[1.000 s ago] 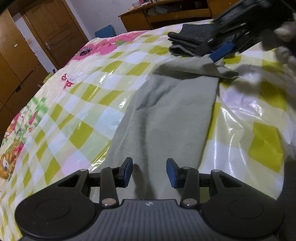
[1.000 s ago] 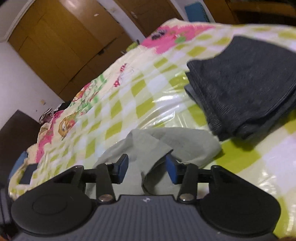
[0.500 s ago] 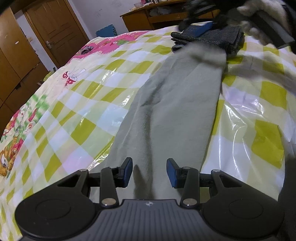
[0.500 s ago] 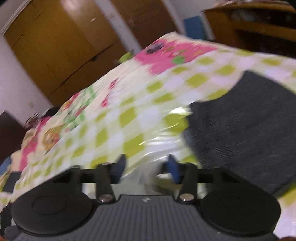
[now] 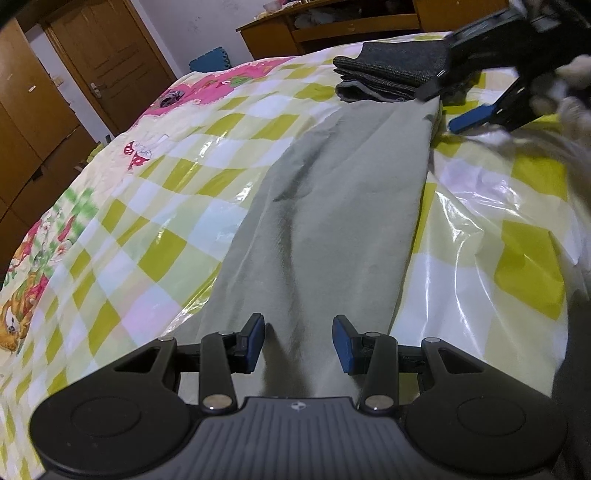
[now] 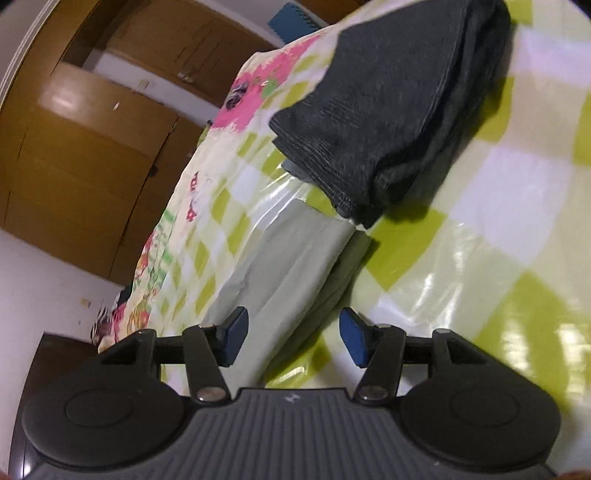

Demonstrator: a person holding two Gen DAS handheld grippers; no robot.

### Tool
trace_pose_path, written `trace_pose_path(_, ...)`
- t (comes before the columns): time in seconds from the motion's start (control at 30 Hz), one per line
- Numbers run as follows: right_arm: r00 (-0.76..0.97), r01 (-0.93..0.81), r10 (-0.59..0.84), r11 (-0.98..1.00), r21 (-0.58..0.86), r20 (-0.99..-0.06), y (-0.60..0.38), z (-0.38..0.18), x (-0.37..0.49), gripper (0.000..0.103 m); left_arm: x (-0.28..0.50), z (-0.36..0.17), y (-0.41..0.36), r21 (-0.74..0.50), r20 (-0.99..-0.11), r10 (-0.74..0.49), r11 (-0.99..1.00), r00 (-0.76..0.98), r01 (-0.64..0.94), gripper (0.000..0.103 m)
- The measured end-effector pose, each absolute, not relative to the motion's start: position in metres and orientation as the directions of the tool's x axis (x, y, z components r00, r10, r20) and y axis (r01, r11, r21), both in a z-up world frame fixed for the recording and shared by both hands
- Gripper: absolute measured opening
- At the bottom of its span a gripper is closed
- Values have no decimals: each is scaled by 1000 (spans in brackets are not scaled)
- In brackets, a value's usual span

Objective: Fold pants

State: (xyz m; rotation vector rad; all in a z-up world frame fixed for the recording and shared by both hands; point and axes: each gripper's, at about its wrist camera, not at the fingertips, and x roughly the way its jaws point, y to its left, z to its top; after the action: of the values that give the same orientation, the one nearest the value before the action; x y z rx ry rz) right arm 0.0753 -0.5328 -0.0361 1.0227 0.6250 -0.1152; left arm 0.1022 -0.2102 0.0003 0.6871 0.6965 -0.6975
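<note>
The grey-green pants (image 5: 332, 221) lie stretched out in a long strip on the checked bed cover, running away from my left gripper (image 5: 298, 343). The left jaws stand apart over the near end of the pants, with a fold of cloth rising between them. My right gripper (image 6: 291, 338) is open and empty, just above the far end of the pants (image 6: 291, 258). It also shows in the left wrist view (image 5: 480, 107) at the top right, beside the pants' far corner.
A folded stack of dark grey clothes (image 5: 391, 74) lies just beyond the far end of the pants; it also shows in the right wrist view (image 6: 388, 122). A wooden desk (image 5: 332, 29) and brown wardrobe doors (image 5: 37, 110) stand past the bed.
The right gripper pulled the crumpled far end of the pants out straight, then let it go and opened. The pants now lie flat and long. The left gripper has stayed put.
</note>
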Motion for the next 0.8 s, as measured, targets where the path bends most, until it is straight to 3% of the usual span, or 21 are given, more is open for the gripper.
trace_pose_path(0.17,856,388,152,442,809,-494,-532,-49,89,54,99,2,-198,303,-752,-326,601,573,740,54)
trace_pose_path(0.2,867,388,148,396,832,-475,-534,-51,89,43,99,2,-196,303,-752,-325,603,574,738,55)
trace_pose_path(0.23,880,369,159,362,856,-448,-536,-51,88,24,98,2,-194,302,-751,-324,607,576,735,55)
trace_pose_path(0.3,904,325,175,311,893,-390,-535,-50,83,10,98,4,-189,295,-748,-328,615,577,731,55)
trace_pose_path(0.37,923,280,170,314,907,-344,-532,-48,76,12,98,5,-183,291,-744,-326,627,583,723,55)
trace_pose_path(0.5,884,343,193,349,872,-425,-521,-63,91,23,99,5,-173,291,-741,-317,643,592,709,55)
trace_pose_path(0.57,893,330,175,370,868,-414,-519,-66,95,23,98,6,-169,283,-742,-317,651,591,705,55)
trace_pose_path(0.67,913,301,177,316,900,-367,-521,-75,96,17,95,6,-164,284,-741,-310,659,596,696,55)
trace_pose_path(0.7,917,295,186,279,914,-353,-523,-76,96,7,94,7,-162,286,-739,-308,663,599,692,55)
trace_pose_path(0.8,948,208,197,208,956,-249,-528,-59,84,5,96,9,-157,282,-734,-306,675,607,682,55)
